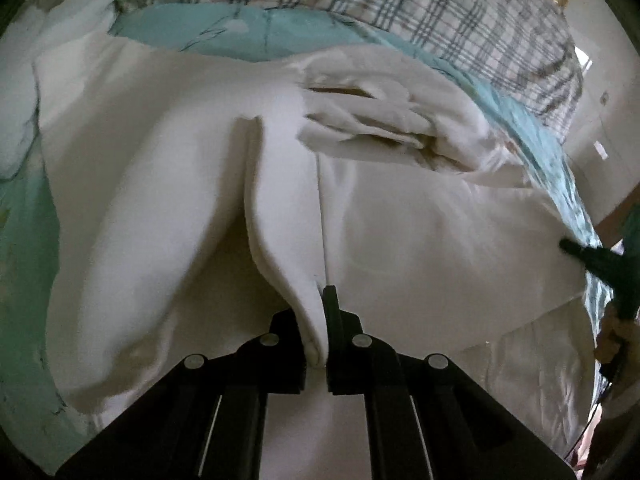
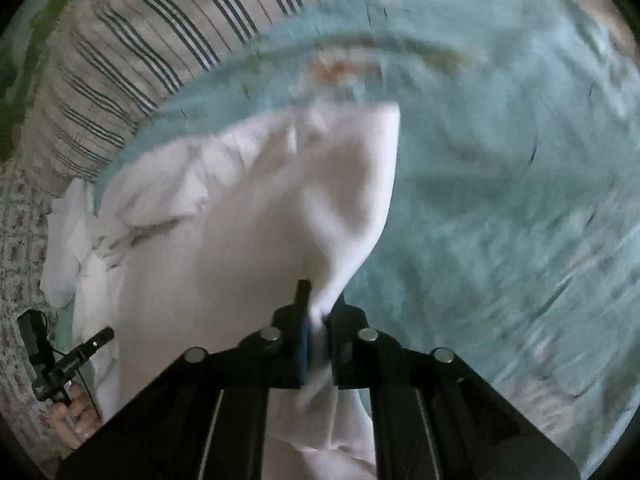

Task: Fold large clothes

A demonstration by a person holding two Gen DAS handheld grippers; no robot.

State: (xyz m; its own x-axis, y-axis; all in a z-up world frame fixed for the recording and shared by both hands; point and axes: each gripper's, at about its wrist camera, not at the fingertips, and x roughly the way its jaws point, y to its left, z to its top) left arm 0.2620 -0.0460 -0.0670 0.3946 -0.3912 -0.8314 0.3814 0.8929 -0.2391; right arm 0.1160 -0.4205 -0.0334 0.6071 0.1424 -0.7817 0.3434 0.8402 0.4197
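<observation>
A large white garment (image 1: 400, 220) lies spread on a teal bedcover (image 1: 208, 32), bunched at its far right. My left gripper (image 1: 318, 320) is shut on a raised fold of the garment near its front edge. In the right wrist view, my right gripper (image 2: 318, 312) is shut on another edge of the white garment (image 2: 260, 208) and lifts it above the teal bedcover (image 2: 500, 200). My right gripper also shows in the left wrist view (image 1: 592, 260) at the garment's right edge. My left gripper shows at the lower left of the right wrist view (image 2: 72, 356).
A plaid pillow or blanket (image 1: 440, 4) lies across the far side of the bed. It also shows in the right wrist view (image 2: 140, 52) as striped cloth. A floral sheet (image 2: 20, 240) is at the left edge. A wall (image 1: 608, 128) stands to the right.
</observation>
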